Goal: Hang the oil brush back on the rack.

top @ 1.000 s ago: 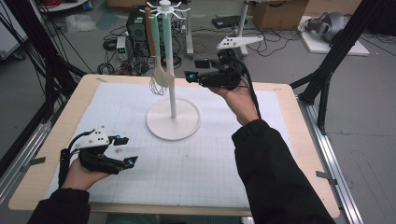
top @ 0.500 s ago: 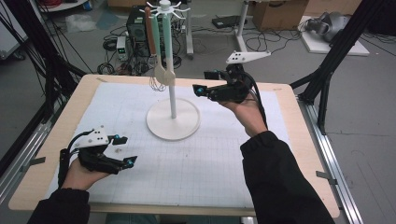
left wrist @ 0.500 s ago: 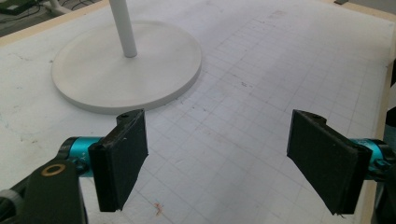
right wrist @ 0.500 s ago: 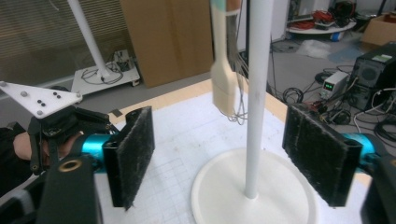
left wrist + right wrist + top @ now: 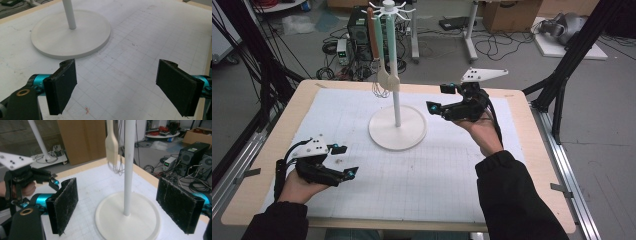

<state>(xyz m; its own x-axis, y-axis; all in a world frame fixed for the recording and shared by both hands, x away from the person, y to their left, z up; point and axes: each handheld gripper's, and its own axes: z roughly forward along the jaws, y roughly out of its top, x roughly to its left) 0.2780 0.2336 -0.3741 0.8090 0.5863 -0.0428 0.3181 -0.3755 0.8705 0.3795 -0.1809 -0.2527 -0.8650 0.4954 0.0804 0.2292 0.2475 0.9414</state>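
The desk [image 5: 537, 165] with its white gridded mat [image 5: 437, 175] carries one big piece: a white utensil stand [image 5: 397, 131], round base planted at the mat's middle and far half, pole rising straight up. That heavy base, I'd say, is there so the pole stays put while things are hung on the hooks up top. And hanging they are: a mint-handled utensil [image 5: 392, 50], a brown-handled one [image 5: 371, 35] beside it, and a wire whisk [image 5: 379, 90] dangling low on the left of the pole, well clear of the mat.

Now the right gripper [image 5: 438, 99], held in the air just right of the pole and aimed at the stand. Its jaws have just been opening and stand wide apart, nothing between them; in the right gripper view the pole [image 5: 129, 167] sits framed in the gap but well beyond the pads, untouched.

The left gripper [image 5: 346, 161] rests low at the near left of the mat, parked out of the way, by the look of it. Its jaws have been opening too: spread wide, empty, bare mat between.
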